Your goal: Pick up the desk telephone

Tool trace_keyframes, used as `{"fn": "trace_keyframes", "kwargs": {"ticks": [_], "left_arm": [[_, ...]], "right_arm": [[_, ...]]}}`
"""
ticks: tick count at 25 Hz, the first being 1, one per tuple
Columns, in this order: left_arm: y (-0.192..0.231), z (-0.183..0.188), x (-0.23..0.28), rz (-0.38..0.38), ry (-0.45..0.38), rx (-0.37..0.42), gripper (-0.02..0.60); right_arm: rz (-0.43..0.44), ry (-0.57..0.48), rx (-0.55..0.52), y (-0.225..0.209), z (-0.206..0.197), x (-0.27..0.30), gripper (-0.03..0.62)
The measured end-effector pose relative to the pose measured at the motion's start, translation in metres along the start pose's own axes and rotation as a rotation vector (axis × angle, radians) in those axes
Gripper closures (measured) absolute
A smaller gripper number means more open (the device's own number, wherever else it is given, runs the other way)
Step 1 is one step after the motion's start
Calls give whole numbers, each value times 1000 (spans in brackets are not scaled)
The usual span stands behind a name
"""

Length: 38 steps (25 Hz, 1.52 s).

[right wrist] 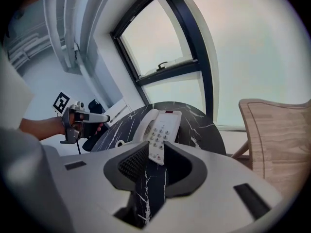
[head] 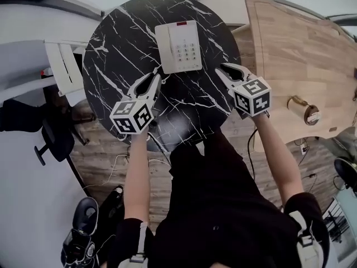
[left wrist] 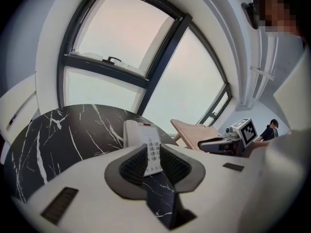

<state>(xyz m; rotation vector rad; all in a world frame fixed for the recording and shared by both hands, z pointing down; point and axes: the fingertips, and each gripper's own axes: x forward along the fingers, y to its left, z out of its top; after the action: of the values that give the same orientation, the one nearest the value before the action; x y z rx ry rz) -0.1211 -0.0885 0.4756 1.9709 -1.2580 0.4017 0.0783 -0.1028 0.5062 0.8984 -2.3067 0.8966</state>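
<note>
A white desk telephone [head: 178,46] with a grey keypad and its handset on the left lies flat on the round black marble table [head: 117,38], toward the far side. My left gripper [head: 155,79] hovers just off the phone's near left corner, jaws a little apart with nothing between them. My right gripper [head: 222,70] hangs to the right of the phone's near right corner, also slightly open and empty. In the left gripper view the telephone [left wrist: 142,132] shows ahead of the left gripper [left wrist: 154,150]. In the right gripper view the telephone [right wrist: 163,125] lies beyond the right gripper [right wrist: 156,152].
A light wooden table [head: 295,49] stands right of the marble one, with a small round object [head: 308,114] on it. A white chair [head: 64,66] is at the left edge. Cables and a dark bag [head: 83,228] lie on the wooden floor. Large windows rise behind the table.
</note>
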Motion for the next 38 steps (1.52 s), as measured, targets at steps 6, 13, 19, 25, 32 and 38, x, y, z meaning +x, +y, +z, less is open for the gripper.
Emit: {"fn": "trace_keyframes", "kwargs": {"ticks": [6,13,19,25,32,38], "left_arm": [[24,-19,23,-23,60,-17,420],[48,-29,51,-68,90,-65,359],[55,-31,67,-126,106,-116,322],[62,-36,87,-161,139,-108,279],[63,-30,108,-249,116,-170,235],[64,-34,126,-284,151,-176,202]], "right_arm": [[-7,45,83,-9,-23,25,456],[-6,79,125,-20,-32,59,442],[28,126,107,-16,-34,91,421],[26,146,119,-24,-41,111,373],[25,102,205,-30,-38,127,319],[48,98,200,-32,-32,143,312]]}}
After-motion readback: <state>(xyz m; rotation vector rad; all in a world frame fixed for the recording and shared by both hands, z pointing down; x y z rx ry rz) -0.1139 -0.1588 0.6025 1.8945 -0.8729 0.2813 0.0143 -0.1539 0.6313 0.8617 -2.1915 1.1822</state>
